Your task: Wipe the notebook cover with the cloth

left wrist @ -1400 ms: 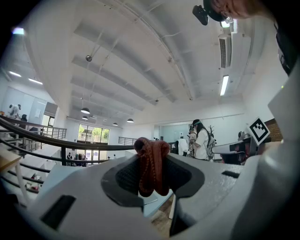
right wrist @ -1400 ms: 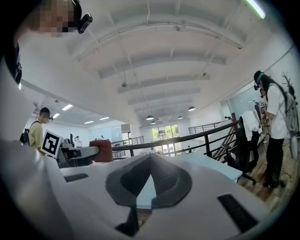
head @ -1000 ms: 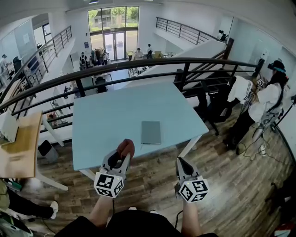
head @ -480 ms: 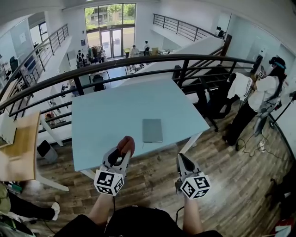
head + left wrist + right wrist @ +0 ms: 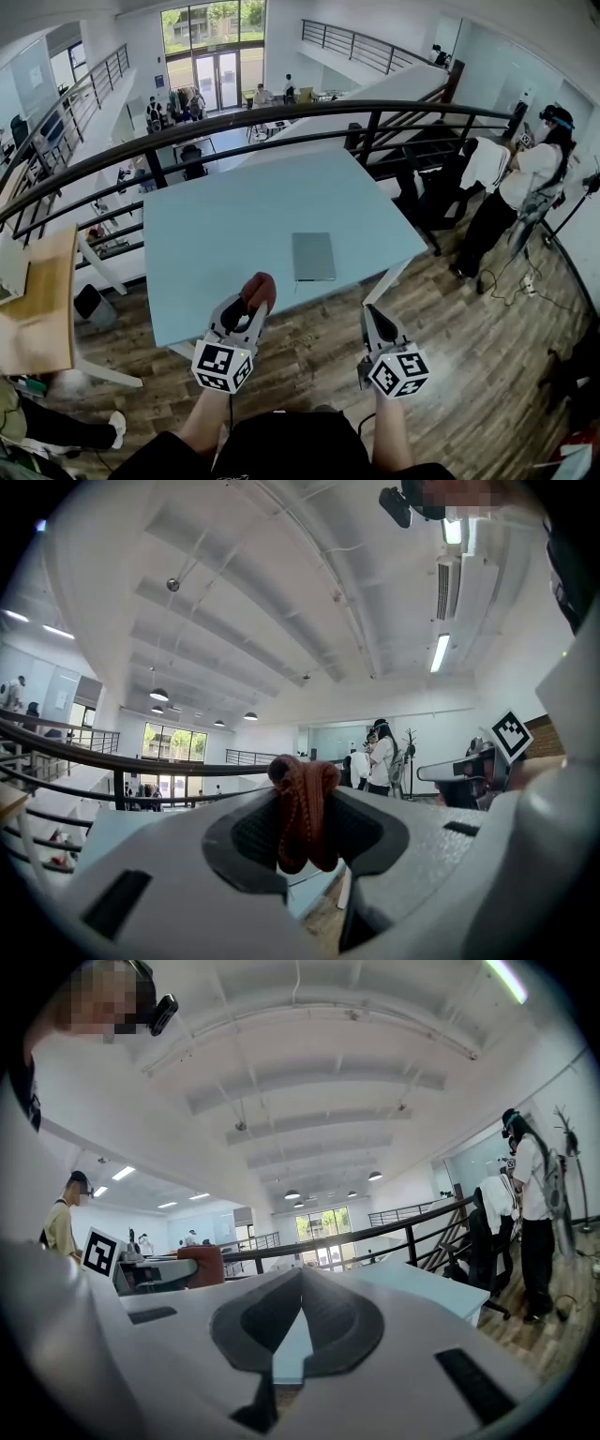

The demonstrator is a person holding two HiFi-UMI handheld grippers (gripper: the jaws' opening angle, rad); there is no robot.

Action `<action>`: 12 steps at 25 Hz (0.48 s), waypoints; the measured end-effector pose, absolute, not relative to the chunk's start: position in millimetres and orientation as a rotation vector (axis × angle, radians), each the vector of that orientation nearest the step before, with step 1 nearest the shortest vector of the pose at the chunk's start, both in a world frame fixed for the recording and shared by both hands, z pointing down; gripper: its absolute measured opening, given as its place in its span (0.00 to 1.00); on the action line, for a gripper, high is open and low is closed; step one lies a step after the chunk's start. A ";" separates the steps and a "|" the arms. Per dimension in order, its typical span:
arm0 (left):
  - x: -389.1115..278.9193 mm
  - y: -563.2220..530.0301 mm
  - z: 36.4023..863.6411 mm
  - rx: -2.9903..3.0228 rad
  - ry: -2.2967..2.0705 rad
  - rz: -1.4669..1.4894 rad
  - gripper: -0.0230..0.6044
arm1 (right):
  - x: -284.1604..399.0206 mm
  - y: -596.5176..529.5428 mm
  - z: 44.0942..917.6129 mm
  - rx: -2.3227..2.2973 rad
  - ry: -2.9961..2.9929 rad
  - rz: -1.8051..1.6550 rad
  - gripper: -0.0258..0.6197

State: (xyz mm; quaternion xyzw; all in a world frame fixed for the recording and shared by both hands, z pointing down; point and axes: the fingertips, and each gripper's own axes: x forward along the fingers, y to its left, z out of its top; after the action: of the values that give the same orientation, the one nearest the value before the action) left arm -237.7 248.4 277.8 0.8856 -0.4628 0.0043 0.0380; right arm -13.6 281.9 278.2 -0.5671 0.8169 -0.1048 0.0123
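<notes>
A grey notebook [image 5: 313, 256] lies flat on the light blue table [image 5: 225, 225], near its front right edge. My left gripper [image 5: 251, 300] hovers at the table's front edge, left of the notebook, shut on a bunched reddish-brown cloth [image 5: 258, 290]. In the left gripper view the cloth [image 5: 304, 810] sticks up between the closed jaws. My right gripper [image 5: 369, 322] hangs off the table's front right corner over the wooden floor, its jaws shut with nothing between them [image 5: 298, 1283]. Both grippers are short of the notebook.
A black railing [image 5: 281, 122] runs behind the table, with an open lower floor beyond. A person [image 5: 525, 178] with a headset stands at the right beside a dark chair [image 5: 441, 202]. A wooden desk [image 5: 37, 309] stands at the left.
The view has shifted slightly, so the table and notebook sit a little higher and to the right. Both grippers keep their places near the table's front edge, the cloth still held.
</notes>
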 end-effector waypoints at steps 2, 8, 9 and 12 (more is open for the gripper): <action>-242.9 247.5 280.4 2.718 -1.414 0.016 0.25 | -18.5 280.7 280.4 -1.772 2.545 -0.332 0.04; -253.8 243.8 288.7 2.713 -1.401 0.030 0.25 | -29.7 274.1 287.5 -1.778 2.558 -0.351 0.04; -254.5 242.9 290.2 2.710 -1.399 0.032 0.25 | -30.8 272.3 288.8 -1.778 2.560 -0.355 0.04; -255.9 237.6 293.1 2.701 -1.397 0.039 0.25 | -33.9 265.3 288.9 -1.770 2.570 -0.357 0.04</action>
State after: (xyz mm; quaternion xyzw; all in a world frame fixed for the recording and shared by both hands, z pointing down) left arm -255.9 237.6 293.1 0.8871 -0.4587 0.0128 0.0500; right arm -33.9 265.3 288.9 -0.5635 0.8183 -0.1138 0.0003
